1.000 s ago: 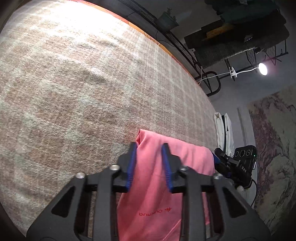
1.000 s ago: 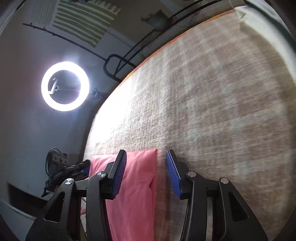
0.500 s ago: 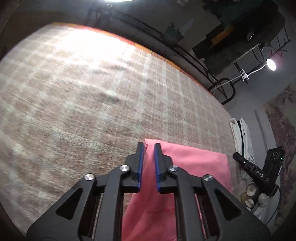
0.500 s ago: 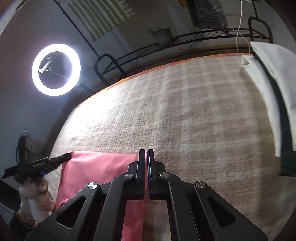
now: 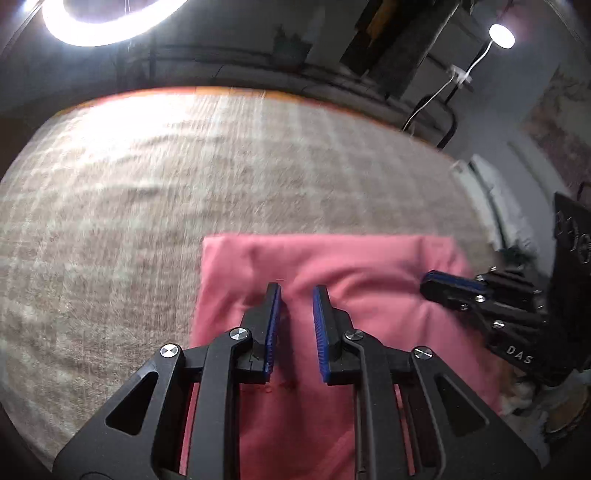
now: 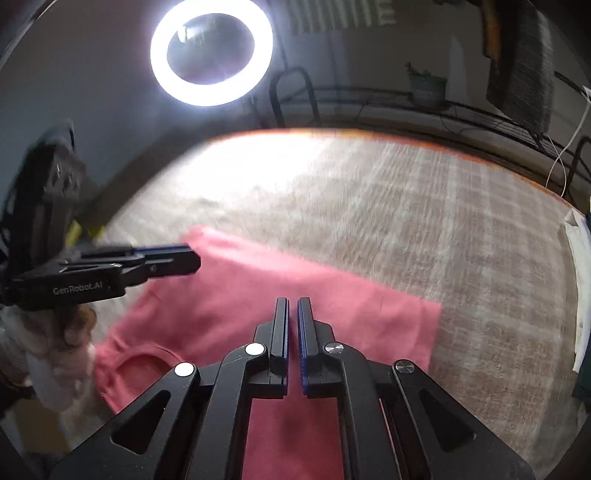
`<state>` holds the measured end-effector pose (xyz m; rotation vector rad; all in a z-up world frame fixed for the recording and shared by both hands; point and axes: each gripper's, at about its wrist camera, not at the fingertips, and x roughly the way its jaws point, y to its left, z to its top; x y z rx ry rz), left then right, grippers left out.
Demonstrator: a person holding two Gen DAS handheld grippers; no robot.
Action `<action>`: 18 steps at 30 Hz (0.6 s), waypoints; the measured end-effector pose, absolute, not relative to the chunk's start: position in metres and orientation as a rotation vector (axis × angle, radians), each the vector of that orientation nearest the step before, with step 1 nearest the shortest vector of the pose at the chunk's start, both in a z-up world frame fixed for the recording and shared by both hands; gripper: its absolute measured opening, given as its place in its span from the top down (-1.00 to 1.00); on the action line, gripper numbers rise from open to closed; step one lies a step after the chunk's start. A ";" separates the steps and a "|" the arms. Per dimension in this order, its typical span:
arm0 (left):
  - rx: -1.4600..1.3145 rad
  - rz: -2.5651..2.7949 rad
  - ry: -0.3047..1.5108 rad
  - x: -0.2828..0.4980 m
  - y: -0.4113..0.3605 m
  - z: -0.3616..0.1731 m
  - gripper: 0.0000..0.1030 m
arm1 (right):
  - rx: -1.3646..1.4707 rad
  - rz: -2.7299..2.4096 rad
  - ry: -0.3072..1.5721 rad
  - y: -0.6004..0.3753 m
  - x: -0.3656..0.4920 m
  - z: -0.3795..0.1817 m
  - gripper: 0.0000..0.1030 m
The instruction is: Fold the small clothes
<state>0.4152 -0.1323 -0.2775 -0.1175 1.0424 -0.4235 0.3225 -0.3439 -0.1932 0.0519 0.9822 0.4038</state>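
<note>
A small pink shirt lies folded flat on the checked beige cloth; it also shows in the right wrist view, neck opening at lower left. My left gripper hovers over the shirt's middle, fingers slightly apart, holding nothing. It appears side-on in the right wrist view over the shirt's left end. My right gripper sits above the shirt with fingers nearly together and nothing between them; in the left wrist view it is over the shirt's right end.
A ring light glows behind the table's far orange edge. White folded cloth lies at the right edge of the table. A metal rack with a plant pot stands behind. A lamp shines at the upper right.
Both grippers closed on the shirt's far edge, pulled back and rose. The left has reopened slightly and the shirt now lies flat with both grippers above it.
</note>
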 end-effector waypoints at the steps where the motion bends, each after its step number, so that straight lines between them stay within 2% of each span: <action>1: -0.128 -0.429 1.009 0.412 -0.130 -0.280 0.71 | 0.021 0.391 1.012 -0.344 0.321 -0.204 0.91; 6: -0.126 -0.410 1.021 0.405 -0.120 -0.271 0.71 | 0.163 0.362 1.037 -0.374 0.319 -0.213 0.91; 15: -0.278 -0.285 0.990 0.380 -0.036 -0.212 0.69 | 0.222 0.223 1.062 -0.422 0.261 -0.173 0.82; 16: -0.304 -0.283 0.985 0.378 -0.029 -0.205 0.60 | 0.244 0.219 1.052 -0.426 0.254 -0.163 0.82; 17: -0.331 -0.286 0.980 0.375 -0.021 -0.196 0.38 | 0.264 0.221 1.039 -0.429 0.246 -0.153 0.81; 18: -0.351 -0.291 0.975 0.373 -0.014 -0.185 0.26 | 0.275 0.225 1.030 -0.432 0.241 -0.147 0.78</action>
